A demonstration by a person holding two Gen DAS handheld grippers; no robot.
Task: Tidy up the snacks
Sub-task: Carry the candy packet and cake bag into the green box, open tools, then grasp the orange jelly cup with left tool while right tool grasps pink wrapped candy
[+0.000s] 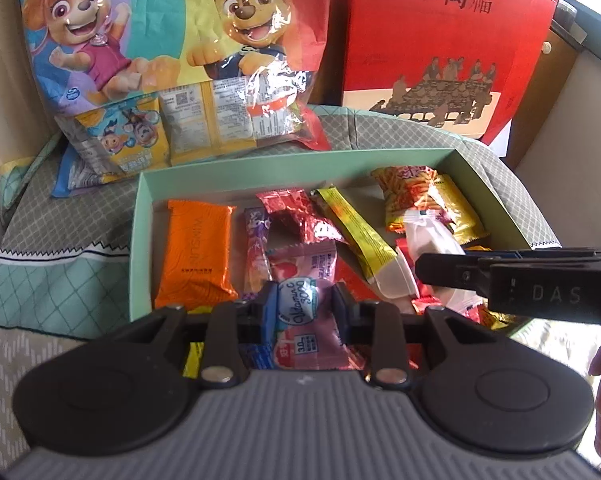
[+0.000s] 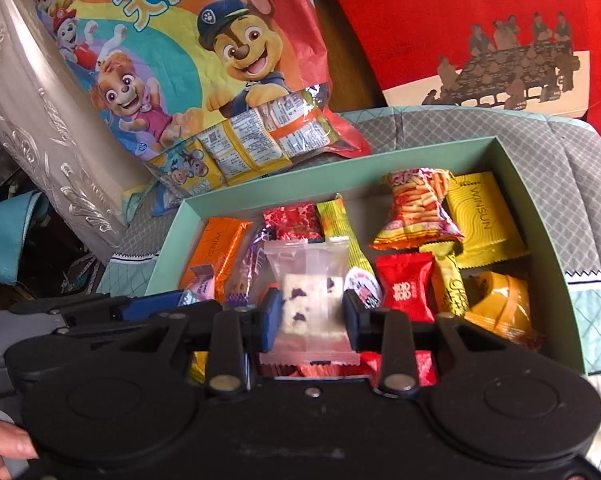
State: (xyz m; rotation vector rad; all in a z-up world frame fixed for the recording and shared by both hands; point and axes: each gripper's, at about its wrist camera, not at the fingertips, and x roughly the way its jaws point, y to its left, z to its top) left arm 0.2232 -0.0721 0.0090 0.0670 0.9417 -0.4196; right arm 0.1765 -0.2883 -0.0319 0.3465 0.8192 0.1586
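The left gripper [image 1: 305,300] has its fingers closed on a pink sachet [image 1: 306,312] printed with a round blue-and-white label, held over the near end of the green box [image 1: 138,240]. The right gripper [image 2: 312,312] has its fingers closed on a clear packet [image 2: 308,300] of white nougat with dark bits, also held above the box.

Only the left view shows the red gift box [image 1: 440,40] with its gold characters in full and the pale wall at the far right. It also shows the right gripper from the side, coming in dark over the box's right half. Only the right view shows the grey embossed panel [image 2: 40,120] on the left, the clutter below it, the orange round thing [image 2: 500,300] in the near right corner of the box, the yellow Winsun pack [image 2: 488,220] flat and readable, and a thumb [image 2: 4,448] at the bottom left edge.

Both views show the cartoon bag [image 2: 180,80] leaning behind the box, its lower edge near the far rim but apart from it. The box lies on a grey and teal cloth [image 1: 60,260]. The far right part of the box floor is bare; the rest is crowded with wrappers lying across each other. The two grippers sit close side by side over the near half
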